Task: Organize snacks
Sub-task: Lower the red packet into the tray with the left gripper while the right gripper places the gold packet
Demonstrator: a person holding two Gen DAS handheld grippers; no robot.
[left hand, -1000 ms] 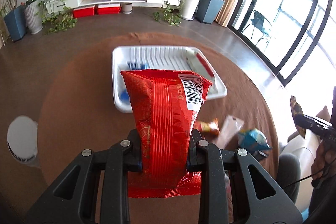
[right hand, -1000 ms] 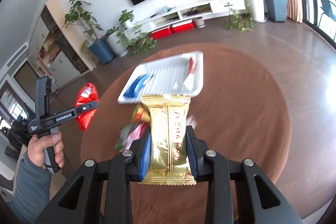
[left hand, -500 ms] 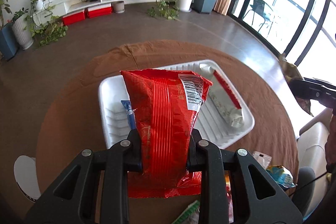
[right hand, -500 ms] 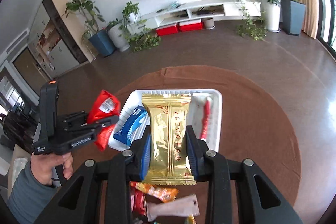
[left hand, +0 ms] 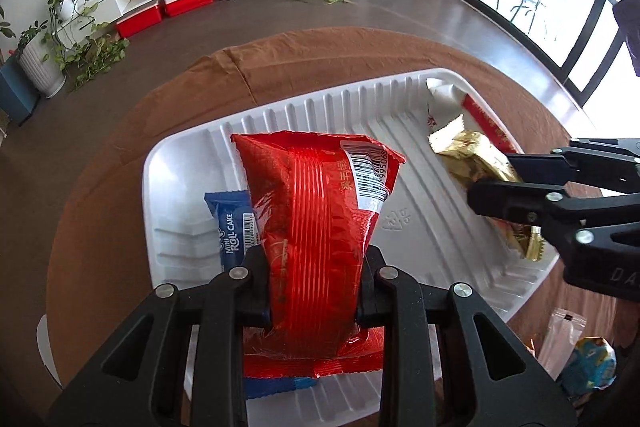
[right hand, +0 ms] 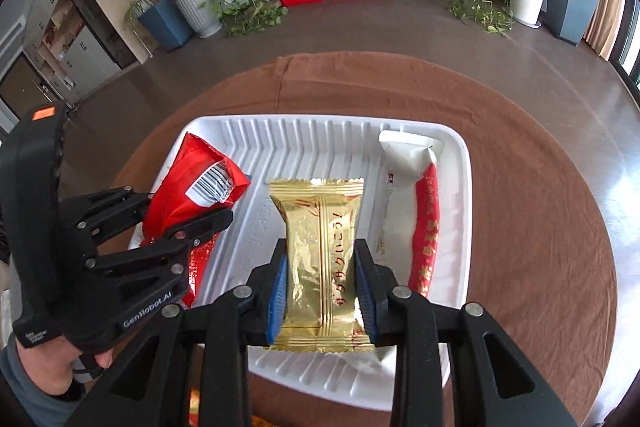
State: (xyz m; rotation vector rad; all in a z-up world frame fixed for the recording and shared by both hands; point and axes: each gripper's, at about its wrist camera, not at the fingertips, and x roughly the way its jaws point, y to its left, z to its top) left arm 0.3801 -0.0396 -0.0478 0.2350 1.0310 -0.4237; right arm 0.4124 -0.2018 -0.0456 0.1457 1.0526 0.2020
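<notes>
My left gripper (left hand: 314,275) is shut on a red snack bag (left hand: 316,211) and hangs over the left half of the white ribbed tray (left hand: 320,99). Under the bag, a blue mini roll cake pack (left hand: 230,223) lies in the tray. My right gripper (right hand: 320,275) is shut on a gold snack packet (right hand: 320,227) over the middle of the tray (right hand: 304,121). A long red-and-white packet (right hand: 424,227) lies along the tray's right side. The right wrist view shows the left gripper (right hand: 192,227) with the red bag (right hand: 192,183), held by a hand (right hand: 48,367).
The tray sits on a round table under a brown cloth (right hand: 520,227). Loose snacks, among them a blue-and-yellow bag (left hand: 588,367) and a clear packet (left hand: 564,331), lie on the cloth near the tray's front right corner. Beyond the table are floor, potted plants and a low TV unit.
Both grippers have come forward and down, from short of the tray to over it. Each still grips its packet. The loose snacks have slipped back toward the frame's lower edge.
</notes>
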